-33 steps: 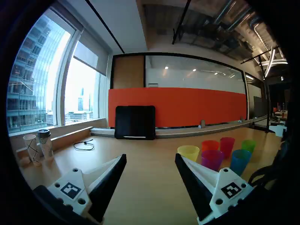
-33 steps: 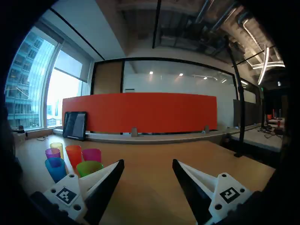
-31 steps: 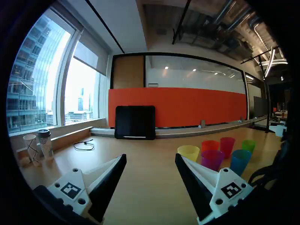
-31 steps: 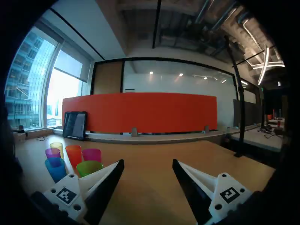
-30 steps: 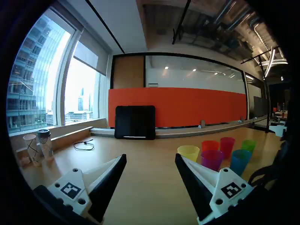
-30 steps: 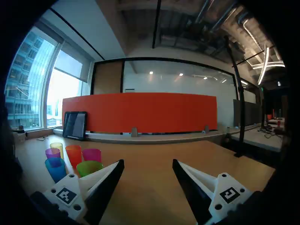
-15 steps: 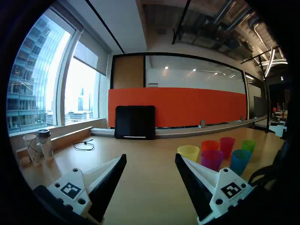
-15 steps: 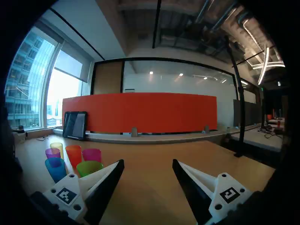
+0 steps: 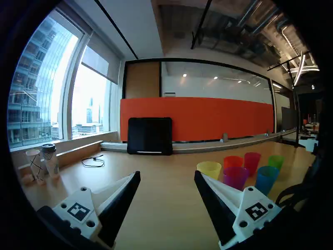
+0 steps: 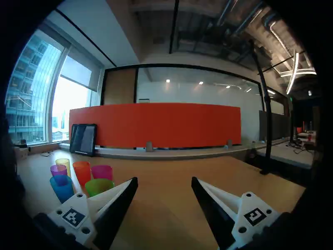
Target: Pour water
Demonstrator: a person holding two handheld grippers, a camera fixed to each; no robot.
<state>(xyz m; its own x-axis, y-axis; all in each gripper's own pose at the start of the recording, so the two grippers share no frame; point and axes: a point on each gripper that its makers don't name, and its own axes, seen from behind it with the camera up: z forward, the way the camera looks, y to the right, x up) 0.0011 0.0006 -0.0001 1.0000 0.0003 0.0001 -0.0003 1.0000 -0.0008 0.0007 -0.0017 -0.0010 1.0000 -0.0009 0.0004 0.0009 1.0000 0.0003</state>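
Note:
Several coloured plastic cups stand in a cluster on the wooden table (image 9: 166, 208). In the left gripper view they sit to the right: yellow cup (image 9: 209, 169), orange cup (image 9: 233, 161), purple cup (image 9: 235, 176), pink cup (image 9: 252, 161), blue cup (image 9: 266, 179), green cup (image 9: 275, 161). My left gripper (image 9: 166, 177) is open, low over the table, with nothing between its fingers. In the right gripper view the same cluster lies to the left, the green cup (image 10: 98, 186) nearest. My right gripper (image 10: 164, 181) is open and holds nothing.
A black tablet (image 9: 150, 136) leans against the orange partition (image 9: 200, 118) at the table's far edge. Two paper cups (image 9: 41, 162) stand on the window ledge at left, and a cable (image 9: 93, 161) lies near them. Another desk (image 10: 287, 156) stands at far right.

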